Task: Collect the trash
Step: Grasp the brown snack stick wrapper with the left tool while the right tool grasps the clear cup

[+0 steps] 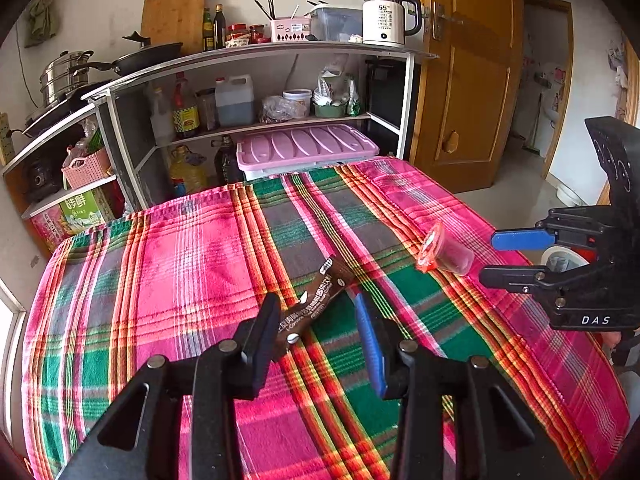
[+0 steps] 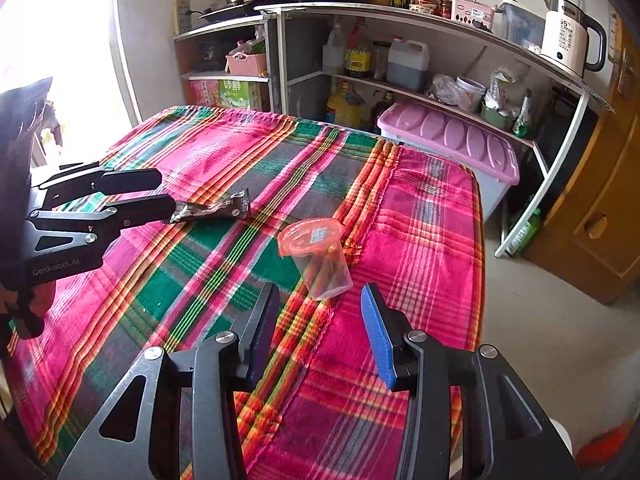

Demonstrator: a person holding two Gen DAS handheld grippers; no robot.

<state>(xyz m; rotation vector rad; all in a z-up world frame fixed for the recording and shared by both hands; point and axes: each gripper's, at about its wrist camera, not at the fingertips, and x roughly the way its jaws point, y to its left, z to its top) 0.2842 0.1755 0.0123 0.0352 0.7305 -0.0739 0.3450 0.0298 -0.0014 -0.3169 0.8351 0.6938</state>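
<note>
A brown snack wrapper lies flat on the plaid tablecloth. Its near end sits between the fingertips of my left gripper, which is open and low over the cloth; the pads do not press it. A clear plastic cup with an orange lid lies on its side near the table's right edge. My right gripper is open with the cup's base just ahead of its tips. The wrapper and left gripper also show in the right wrist view. The cup and right gripper show in the left.
Behind the table stands a metal shelf unit with bottles, pans and a kettle. A pink-lidded storage box sits against the table's far edge. A wooden door is at the right. A white round container sits below the table's right edge.
</note>
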